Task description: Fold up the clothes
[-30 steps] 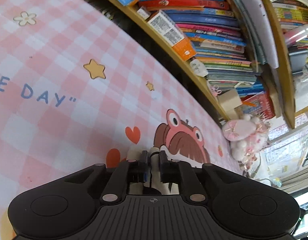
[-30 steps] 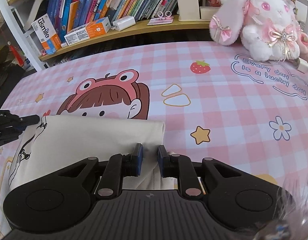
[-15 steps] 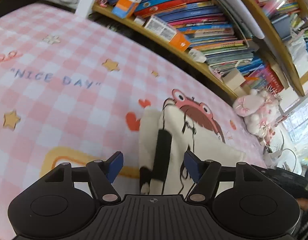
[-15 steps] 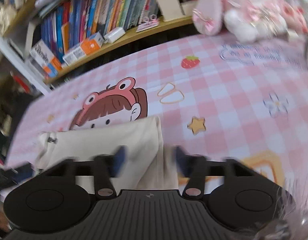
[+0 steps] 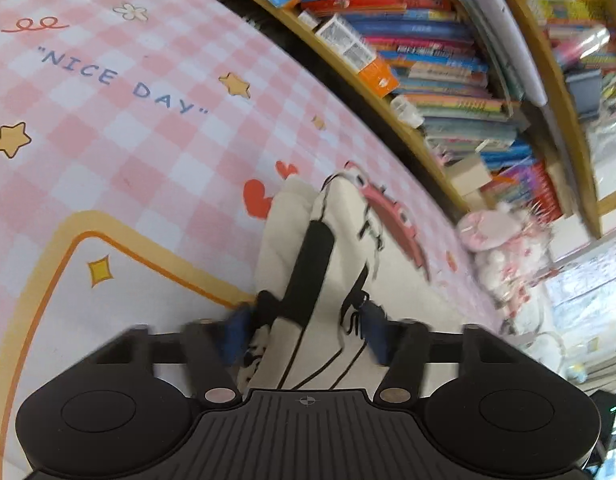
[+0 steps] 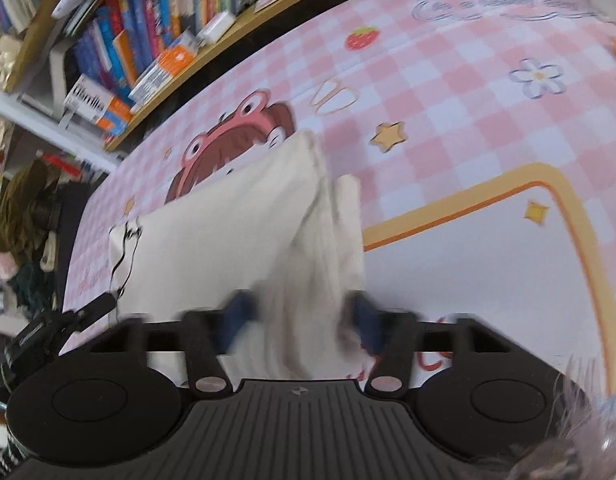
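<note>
So a second ago both grippers were clamped on the edge of the cream cotton garment with black line-art print [image 5: 335, 248], and now both have let go. The left gripper [image 5: 304, 330] has its jaws spread wide with the cloth lying loose between the blue pads, and the right gripper [image 6: 298, 322] is the same story, jaws apart, fabric bunched between them but not pinched. Both views are blurry and show more of the table than before, so the grippers look like they're pulling back.

The garment now sits as a folded bundle on the pink checked cartoon tablecloth [image 5: 120, 140], layers stacked on themselves, with one narrow flap sticking out along the right-hand edge [image 6: 347, 216]. It reads like a fold just got laid down and released (whether that's the last fold or there's another coming, can't say from this).

The cloth covers the whole table, with stars, hearts and a frog-hat kid printed on it. Behind it runs a curved wooden bookshelf crammed with colourful books [image 5: 435, 64], and a pink-and-white plush bunny [image 5: 503, 240] sits at the far end.
</note>
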